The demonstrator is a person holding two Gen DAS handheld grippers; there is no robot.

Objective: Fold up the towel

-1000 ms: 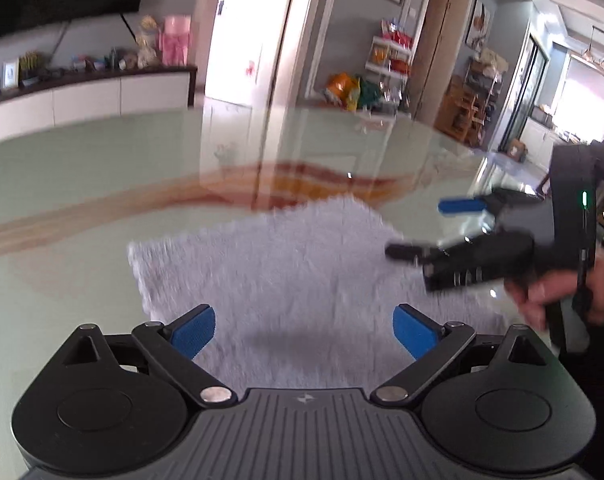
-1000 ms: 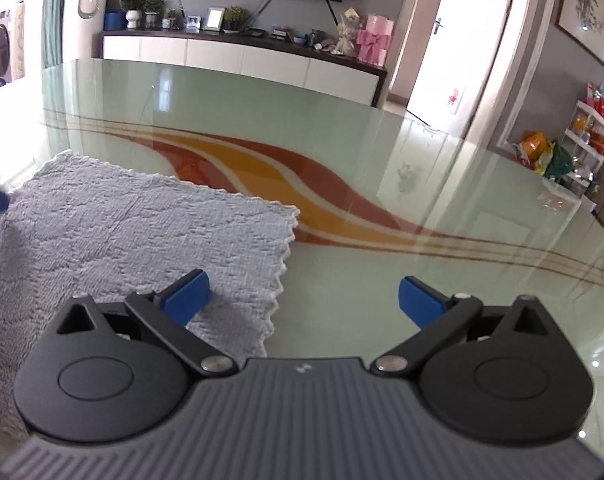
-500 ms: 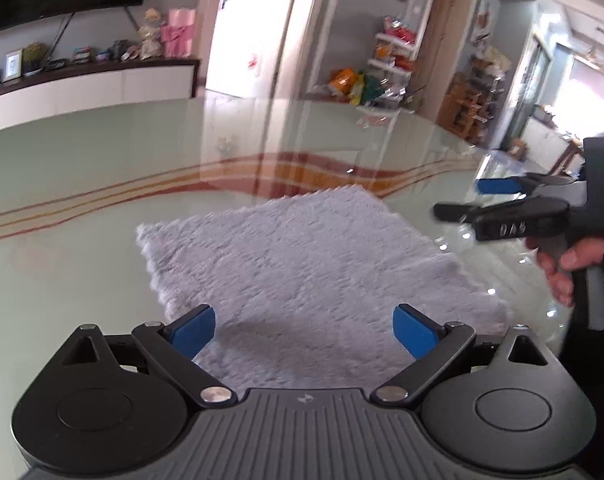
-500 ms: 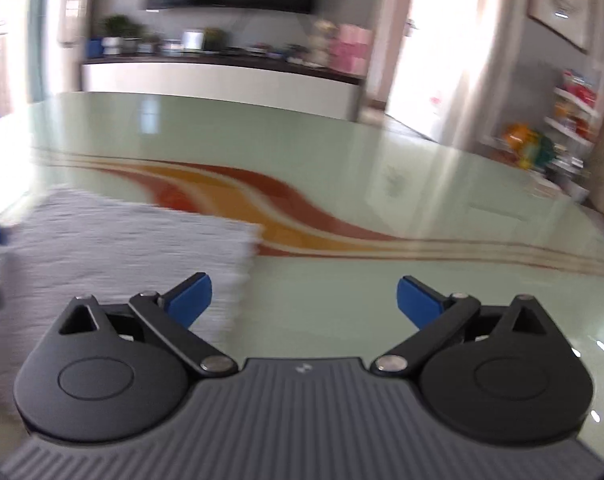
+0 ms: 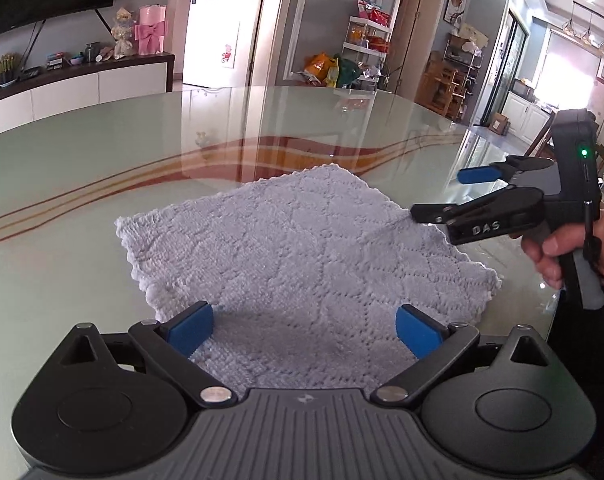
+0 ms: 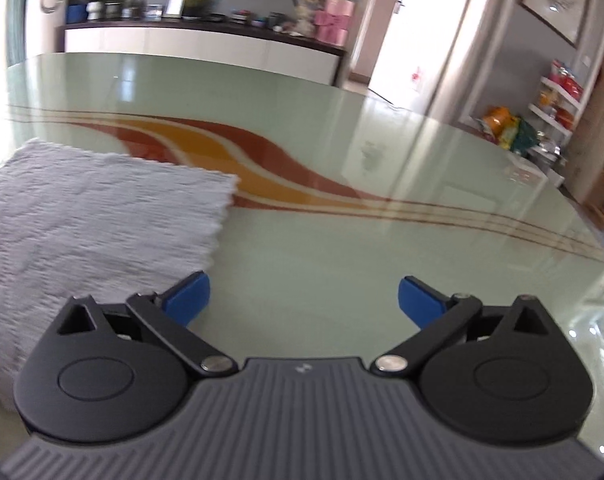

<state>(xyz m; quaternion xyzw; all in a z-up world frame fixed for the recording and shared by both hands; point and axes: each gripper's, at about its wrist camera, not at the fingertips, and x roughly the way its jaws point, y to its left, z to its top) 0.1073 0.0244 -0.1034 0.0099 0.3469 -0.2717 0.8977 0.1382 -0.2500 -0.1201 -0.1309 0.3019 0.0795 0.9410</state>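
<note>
A light grey knitted towel (image 5: 302, 256) lies flat on the glass table; it also shows at the left of the right wrist view (image 6: 86, 216). My left gripper (image 5: 304, 330) is open and empty, hovering over the towel's near edge. My right gripper (image 6: 304, 300) is open and empty over bare glass, just right of the towel's right edge. In the left wrist view the right gripper (image 5: 450, 196) shows side-on at the towel's right corner, held by a hand.
The pale green glass table (image 6: 342, 248) has red and orange stripes (image 6: 206, 136) beyond the towel. Its rounded edge (image 5: 550, 312) runs close at the right. A sideboard (image 6: 198, 44) and doorway stand far behind.
The right gripper has drawn back to the right, off the towel, to its right corner. The left gripper has shifted slightly, and the towel lies flat as before.
</note>
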